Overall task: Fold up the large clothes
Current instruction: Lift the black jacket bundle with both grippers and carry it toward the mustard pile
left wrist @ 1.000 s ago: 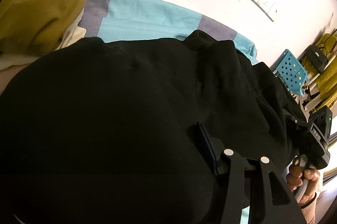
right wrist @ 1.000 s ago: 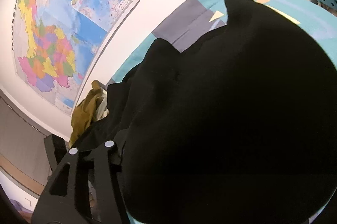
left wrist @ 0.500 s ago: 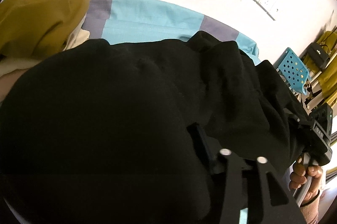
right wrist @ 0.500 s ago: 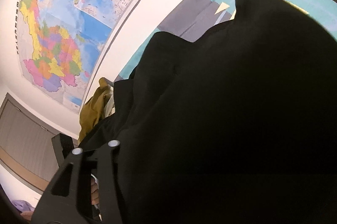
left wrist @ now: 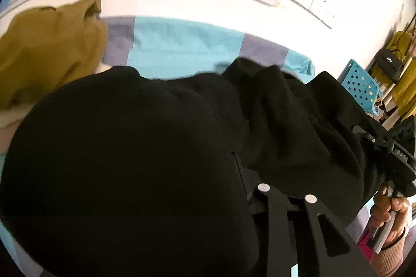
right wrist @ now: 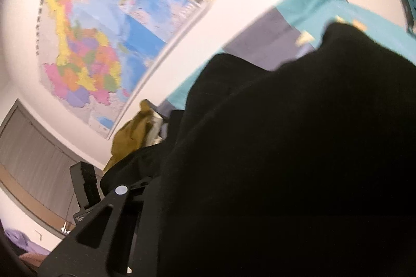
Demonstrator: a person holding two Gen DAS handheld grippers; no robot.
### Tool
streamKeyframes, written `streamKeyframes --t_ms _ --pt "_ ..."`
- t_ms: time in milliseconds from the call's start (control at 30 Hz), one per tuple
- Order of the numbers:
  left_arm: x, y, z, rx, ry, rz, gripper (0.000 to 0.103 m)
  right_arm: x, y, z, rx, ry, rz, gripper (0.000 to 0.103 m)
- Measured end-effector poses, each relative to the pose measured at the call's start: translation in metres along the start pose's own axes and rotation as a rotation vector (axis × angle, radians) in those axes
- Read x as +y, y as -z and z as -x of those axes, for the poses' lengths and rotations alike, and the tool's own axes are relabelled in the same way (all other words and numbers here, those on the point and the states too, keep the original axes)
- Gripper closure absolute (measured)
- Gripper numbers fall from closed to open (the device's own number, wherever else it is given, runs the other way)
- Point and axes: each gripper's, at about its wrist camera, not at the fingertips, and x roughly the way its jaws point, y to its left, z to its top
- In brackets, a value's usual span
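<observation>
You had both grippers closing on the black garment (left wrist: pixel 145 152).
Left gripper (left wrist: pixel 260 173) and right gripper (right wrist: pixel 145 188) were buried in its cloth, jaws narrowing to pinch it for lifting off the bed (left wrist: pixel 182 48) at twelve o'clock.

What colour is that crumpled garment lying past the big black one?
Mustard yellow garment, clearest in the left wrist view.

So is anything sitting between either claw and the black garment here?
Nothing visible does. The black garment drapes directly over the left claw and the right claw; both claws' jaws are closing with its cloth between them, the tips buried in fabric. The mustard garment lies off to the side on the bed.
</observation>
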Motion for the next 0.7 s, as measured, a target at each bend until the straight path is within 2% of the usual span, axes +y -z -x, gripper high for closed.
streamKeyframes --t_ms 433,700 --pt "-0.004 -0.037 0.070 -0.149 0.043 -0.068 0.075 0.084 -0.033 0.024 -0.081 -0.116 0.160 0.085" --pt "0.006 -0.076 0.131 -0.287 0.012 -0.090 0.075 0.148 -0.066 0.019 -0.119 -0.206 0.261 0.085"
